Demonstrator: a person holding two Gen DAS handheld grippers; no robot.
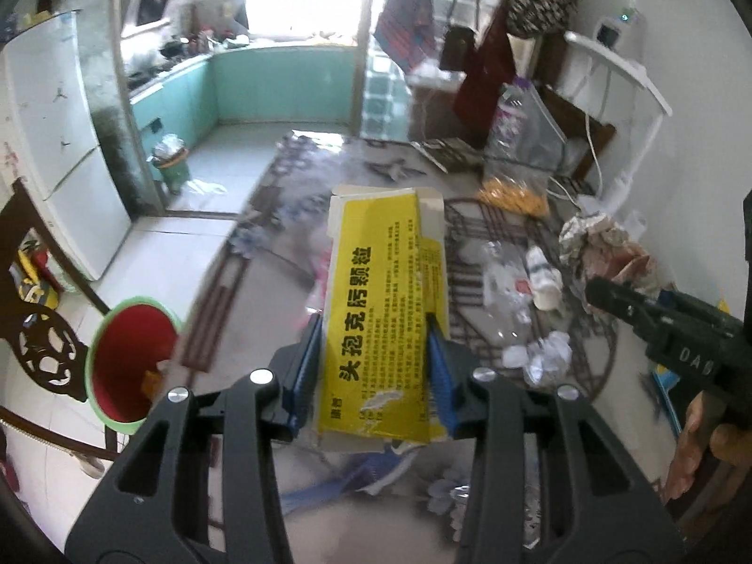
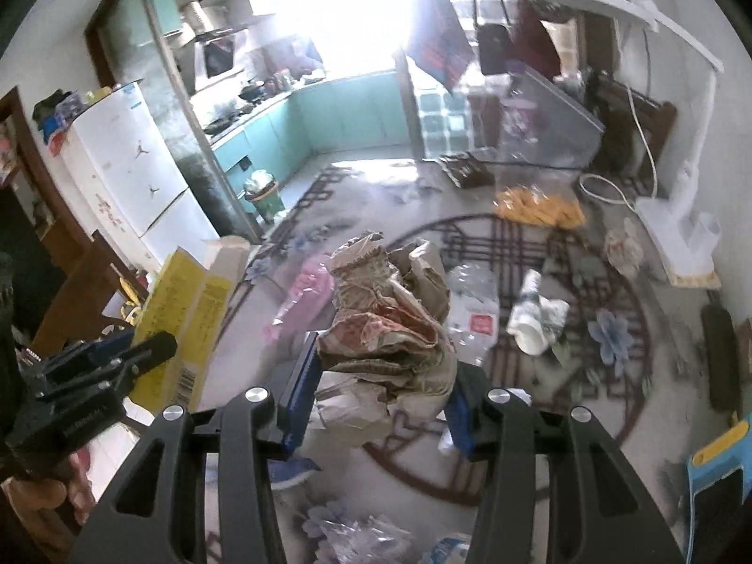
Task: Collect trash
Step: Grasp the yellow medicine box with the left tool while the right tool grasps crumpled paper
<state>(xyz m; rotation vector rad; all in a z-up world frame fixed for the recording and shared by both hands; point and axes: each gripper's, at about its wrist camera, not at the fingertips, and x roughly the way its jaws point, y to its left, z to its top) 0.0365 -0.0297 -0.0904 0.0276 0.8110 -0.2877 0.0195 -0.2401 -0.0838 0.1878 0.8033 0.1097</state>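
My left gripper (image 1: 376,343) is shut on a flattened yellow medicine box (image 1: 383,301) and holds it above the patterned table (image 1: 263,329). The box also shows in the right wrist view (image 2: 178,310), at the left. My right gripper (image 2: 380,376) is shut on a crumpled wad of patterned paper (image 2: 390,319), also seen at the right of the left wrist view (image 1: 606,249). A red bin with a green rim (image 1: 129,362) stands low to the left, beside the table. More trash lies on the table: a crushed clear bottle (image 2: 474,310), a crumpled paper cup (image 2: 536,315), a pink wrapper (image 2: 305,291).
A clear bag with orange pieces (image 2: 540,207) and a white lamp base (image 2: 677,216) stand at the far right of the table. A carved wooden chair (image 1: 42,329) is left of the bin. A white fridge (image 1: 61,141) and a small green bin (image 1: 171,160) stand further back.
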